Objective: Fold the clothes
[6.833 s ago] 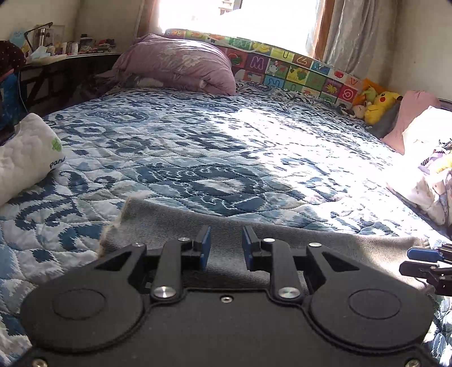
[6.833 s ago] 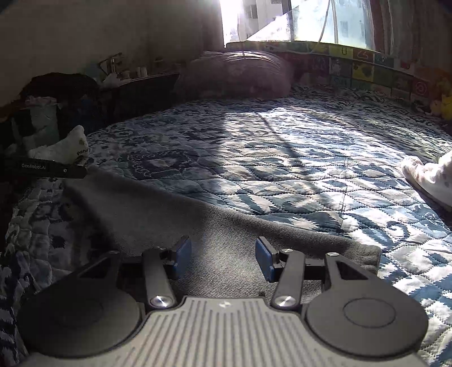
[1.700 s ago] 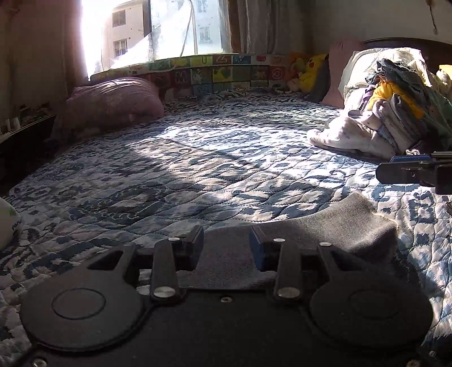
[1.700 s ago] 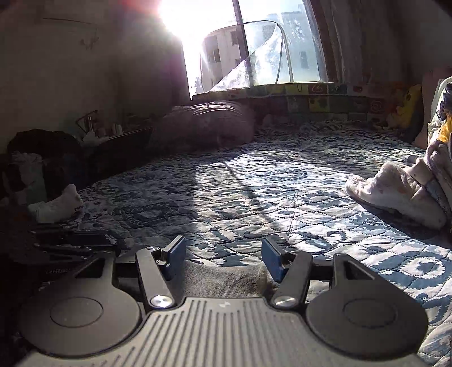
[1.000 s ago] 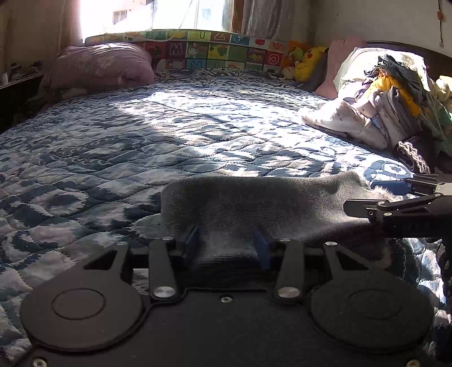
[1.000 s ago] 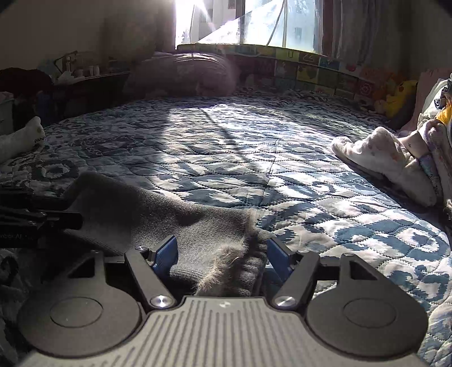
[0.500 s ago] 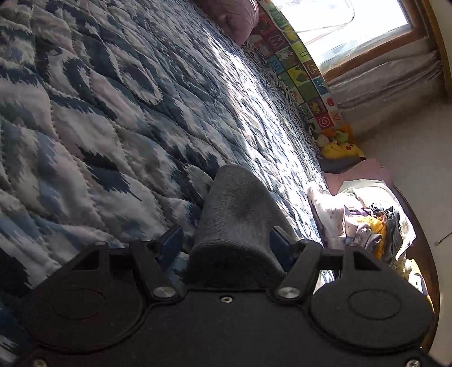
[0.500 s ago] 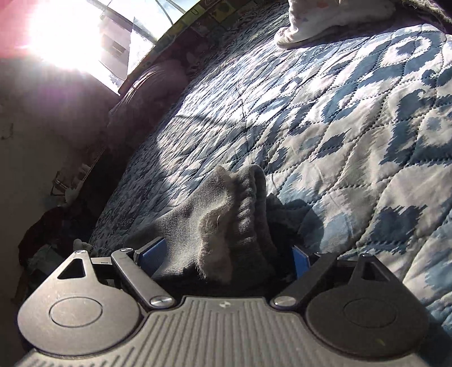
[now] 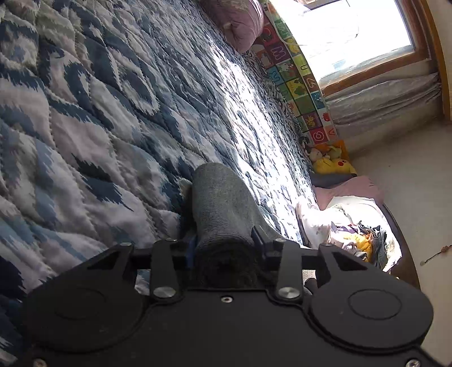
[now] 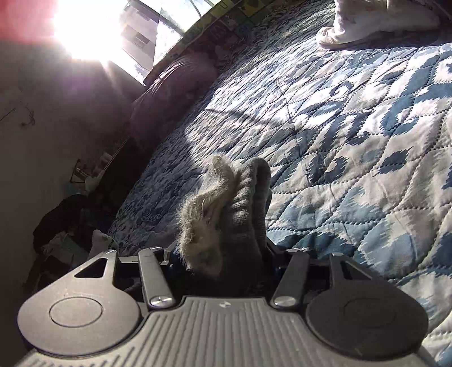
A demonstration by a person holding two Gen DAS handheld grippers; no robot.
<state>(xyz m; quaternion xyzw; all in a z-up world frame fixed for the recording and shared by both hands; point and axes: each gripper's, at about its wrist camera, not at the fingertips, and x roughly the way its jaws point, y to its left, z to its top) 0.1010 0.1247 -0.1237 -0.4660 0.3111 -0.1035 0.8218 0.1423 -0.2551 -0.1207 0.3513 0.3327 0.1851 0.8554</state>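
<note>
Left gripper (image 9: pixel 224 245) clamping a thick folded bundle of the grey garment (image 9: pixel 223 203), both fingers pressing into its sides, the smooth rounded fold bulging forward out of the jaws. Right gripper (image 10: pixel 219 254) likewise closing on the other end of the garment (image 10: pixel 240 203), ribbed edge and fuzzy pale lining (image 10: pixel 203 214) poking out between the fingers. Both views tilting steeply, so the bed running diagonally across each. Garment lying low against the blue and white quilt (image 9: pixel 84 127), whether resting on it or lifting just clear being hard to tell. Sunlight falling in a bright band across the quilt (image 10: pixel 353 127) beyond the garment. Further out, a purple pillow (image 9: pixel 234 22) sitting at the far end of the bed beside a colourful alphabet mat (image 9: pixel 293 70) propped along the window wall. Yellow plush toy (image 9: pixel 333 165) sitting in the corner, a heap of mixed clothes (image 9: pixel 356 234) piling up near it along the bed's edge. White cloth (image 10: pixel 375 22) lying on the quilt well apart from the right gripper. Window glare washing out the upper left of the right view.
</note>
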